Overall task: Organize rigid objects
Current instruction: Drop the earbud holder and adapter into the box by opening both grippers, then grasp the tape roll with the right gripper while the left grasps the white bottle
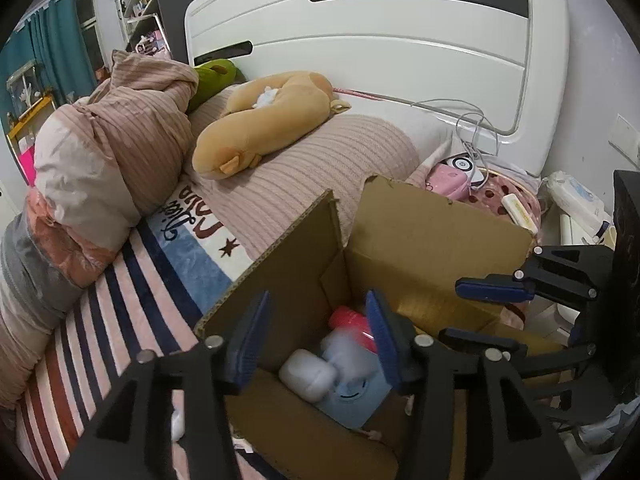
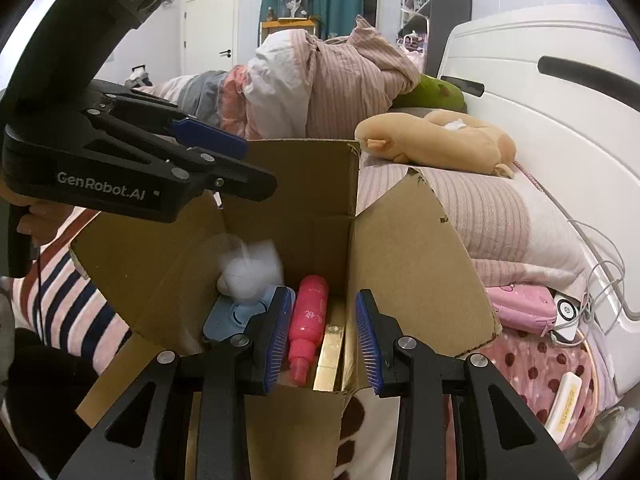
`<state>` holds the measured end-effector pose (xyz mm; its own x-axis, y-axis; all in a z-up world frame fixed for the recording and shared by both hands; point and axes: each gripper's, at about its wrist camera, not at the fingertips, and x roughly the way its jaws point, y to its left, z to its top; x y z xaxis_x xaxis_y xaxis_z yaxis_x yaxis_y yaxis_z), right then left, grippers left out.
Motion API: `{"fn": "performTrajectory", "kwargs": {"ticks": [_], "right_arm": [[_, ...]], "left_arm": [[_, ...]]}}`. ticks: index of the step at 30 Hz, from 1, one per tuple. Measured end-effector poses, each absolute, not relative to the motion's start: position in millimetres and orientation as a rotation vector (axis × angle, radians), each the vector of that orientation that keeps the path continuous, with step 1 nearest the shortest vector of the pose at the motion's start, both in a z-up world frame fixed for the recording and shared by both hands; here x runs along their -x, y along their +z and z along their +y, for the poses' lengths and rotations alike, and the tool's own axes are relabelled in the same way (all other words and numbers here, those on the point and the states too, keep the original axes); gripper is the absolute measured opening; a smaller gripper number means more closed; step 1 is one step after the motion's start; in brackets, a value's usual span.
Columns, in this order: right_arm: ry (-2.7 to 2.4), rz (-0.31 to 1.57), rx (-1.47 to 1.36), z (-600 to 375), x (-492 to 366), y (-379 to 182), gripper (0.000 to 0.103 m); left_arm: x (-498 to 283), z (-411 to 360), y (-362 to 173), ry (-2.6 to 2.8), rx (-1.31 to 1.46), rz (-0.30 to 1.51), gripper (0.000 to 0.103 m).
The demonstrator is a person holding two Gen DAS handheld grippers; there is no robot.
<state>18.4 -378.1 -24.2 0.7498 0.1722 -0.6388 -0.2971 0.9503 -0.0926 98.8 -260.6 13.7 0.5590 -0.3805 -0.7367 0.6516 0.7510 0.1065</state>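
An open cardboard box (image 1: 436, 232) (image 2: 404, 248) stands on the bed. Inside lie a pink bottle (image 2: 308, 316) (image 1: 352, 320), a blue item with a smiling face (image 1: 352, 396) (image 2: 236, 316), a gold box (image 2: 330, 356) and a white rounded case (image 1: 308, 376). My left gripper (image 1: 318, 320) (image 2: 256, 168) hovers over the box, open, with nothing between its pads. Just below it a white thing (image 2: 248, 268) shows blurred, inside the box and clear of the pads. My right gripper (image 2: 322, 328) (image 1: 452, 312) stands open at the box's near rim, holding nothing.
The box sits on a striped blanket (image 1: 100, 340). A tan plush toy (image 1: 264, 120), a bundled pink quilt (image 1: 120, 132) and a white headboard (image 1: 380, 48) lie beyond it. To the right are a pink case (image 2: 524, 304), cables (image 2: 604, 280), a cream tube (image 2: 566, 404) and a wipes pack (image 1: 576, 196).
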Motion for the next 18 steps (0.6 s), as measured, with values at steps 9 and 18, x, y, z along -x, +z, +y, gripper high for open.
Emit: {"fn": "performTrajectory", "kwargs": {"ticks": [9, 18], "right_arm": [[0.226, 0.69, 0.213, -370.1, -15.5, -21.3, 0.029], [0.307, 0.601, 0.188, -331.2, -2.2, 12.0, 0.037]], "left_arm": [[-89.3, -224.4, 27.9, -0.591, -0.304, 0.723, 0.054], [-68.9, -116.6, 37.3, -0.413, -0.196, 0.684, 0.065]]}}
